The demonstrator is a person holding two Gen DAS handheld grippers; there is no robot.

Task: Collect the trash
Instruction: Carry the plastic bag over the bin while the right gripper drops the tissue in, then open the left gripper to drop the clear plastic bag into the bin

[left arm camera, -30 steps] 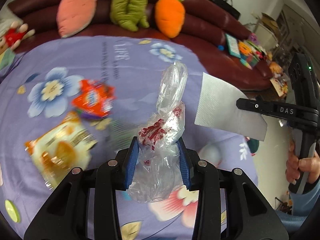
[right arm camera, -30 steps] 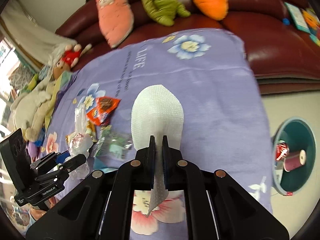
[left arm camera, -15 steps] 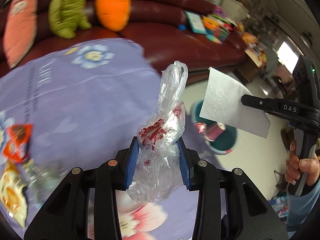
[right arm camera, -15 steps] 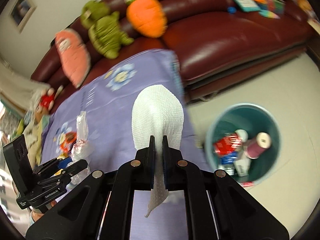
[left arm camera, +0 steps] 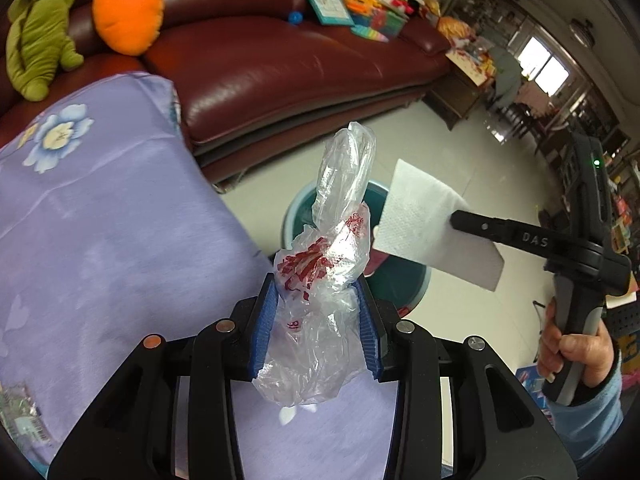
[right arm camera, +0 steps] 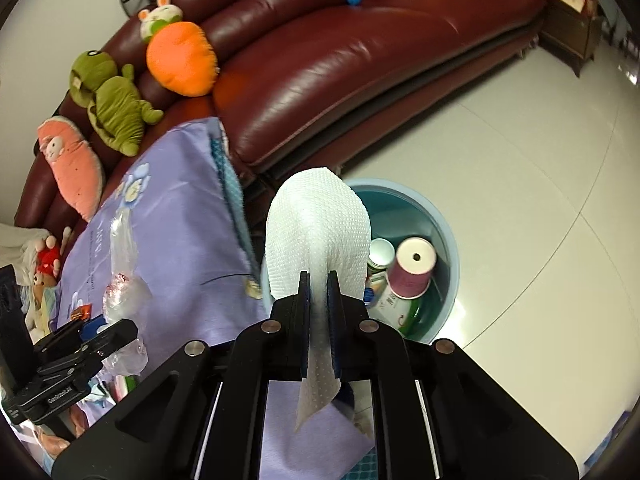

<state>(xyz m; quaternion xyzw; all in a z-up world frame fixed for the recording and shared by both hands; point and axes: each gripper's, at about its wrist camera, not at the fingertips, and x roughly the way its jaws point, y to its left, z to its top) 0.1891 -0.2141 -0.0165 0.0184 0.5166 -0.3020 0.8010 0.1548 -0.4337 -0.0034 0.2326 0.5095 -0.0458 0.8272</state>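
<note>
Clear plastic bag (left arm camera: 320,272) clamped in your left tool (left arm camera: 316,312), white paper towel (right arm camera: 316,236) in your right tool (right arm camera: 318,280), jaws starting to part, both now over the teal bin (right arm camera: 440,240), worktop (left arm camera: 100,220) left behind.

left gripper (left arm camera: 316,300): tilted steeply down, blue pads partly apart, clamped on a clear plastic bag (left arm camera: 328,276) | right gripper (right arm camera: 319,280): tilted steeply down, jaws just starting to part, white tissue (right arm camera: 316,232) between them | right hand (left arm camera: 576,352): wrapped round the handle
</note>
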